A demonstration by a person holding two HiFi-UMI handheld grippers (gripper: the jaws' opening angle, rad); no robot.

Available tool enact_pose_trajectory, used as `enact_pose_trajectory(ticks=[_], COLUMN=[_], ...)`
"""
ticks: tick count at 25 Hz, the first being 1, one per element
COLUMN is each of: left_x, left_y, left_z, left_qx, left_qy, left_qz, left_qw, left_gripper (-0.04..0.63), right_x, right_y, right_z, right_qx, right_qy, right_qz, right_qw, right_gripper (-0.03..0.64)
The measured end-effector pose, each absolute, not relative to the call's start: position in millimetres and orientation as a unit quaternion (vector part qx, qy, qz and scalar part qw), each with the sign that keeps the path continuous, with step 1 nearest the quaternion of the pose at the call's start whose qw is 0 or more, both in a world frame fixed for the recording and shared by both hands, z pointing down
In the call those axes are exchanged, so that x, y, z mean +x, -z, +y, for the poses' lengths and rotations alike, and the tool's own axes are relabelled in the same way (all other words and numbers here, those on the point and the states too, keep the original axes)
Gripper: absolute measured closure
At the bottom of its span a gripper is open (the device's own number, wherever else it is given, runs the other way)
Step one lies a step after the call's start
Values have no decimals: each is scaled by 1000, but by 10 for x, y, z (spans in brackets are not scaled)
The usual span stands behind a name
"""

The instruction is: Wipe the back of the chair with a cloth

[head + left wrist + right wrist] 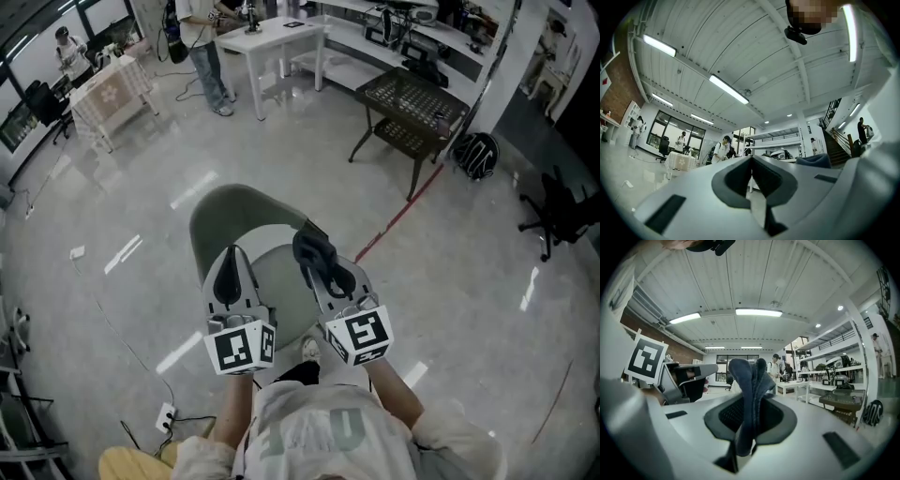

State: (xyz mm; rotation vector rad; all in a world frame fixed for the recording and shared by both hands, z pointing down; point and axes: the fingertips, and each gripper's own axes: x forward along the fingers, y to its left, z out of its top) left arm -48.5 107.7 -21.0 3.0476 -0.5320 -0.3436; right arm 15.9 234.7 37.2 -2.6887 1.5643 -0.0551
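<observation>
- Right gripper (pixel 751 405): jaws clamped on a dark blue cloth (pixel 747 373), which bunches up in a fold above the tips. Left gripper (pixel 751 161): jaws together, nothing between them.
- Head view: both grippers hover side by side over the seat (pixel 281 281) of a grey-green chair. The curved chair back (pixel 225 211) lies beyond them on the far side. The cloth looks clear of it, so I judge that wiping contact is not made yet.
- Neither gripper view shows the chair, since both point out across the room. Tip the right gripper down and forward until the chair back fills its view before you commit.
- Lead with the loose fold of cloth, not the jaw tips, so that fabric meets the shell rather than hard plastic.
- Work along the curve in overlapping passes from one edge to the other, with light, even pressure.
- Risk: the grip sits low on the cloth and a drag could pull it out, so clamp firmly. The left gripper is free to brace the chair if it turns out to swivel.
</observation>
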Motion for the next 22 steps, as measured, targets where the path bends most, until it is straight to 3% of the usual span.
enact_pose_trajectory(ticks=[7, 22], left_x=[204, 605], left_y=[263, 193], left_z=[759, 722], left_qx=[979, 970], left_qy=[109, 81], left_qz=[-171, -230], left_qw=[22, 12], left_gripper=[578, 578], right_x=[825, 1248], right_y=[-266, -365], right_z=[1908, 1833], right_qx=[-861, -824], right_qy=[18, 49], right_qz=[508, 563], right_qw=[19, 29], right_gripper=[558, 558])
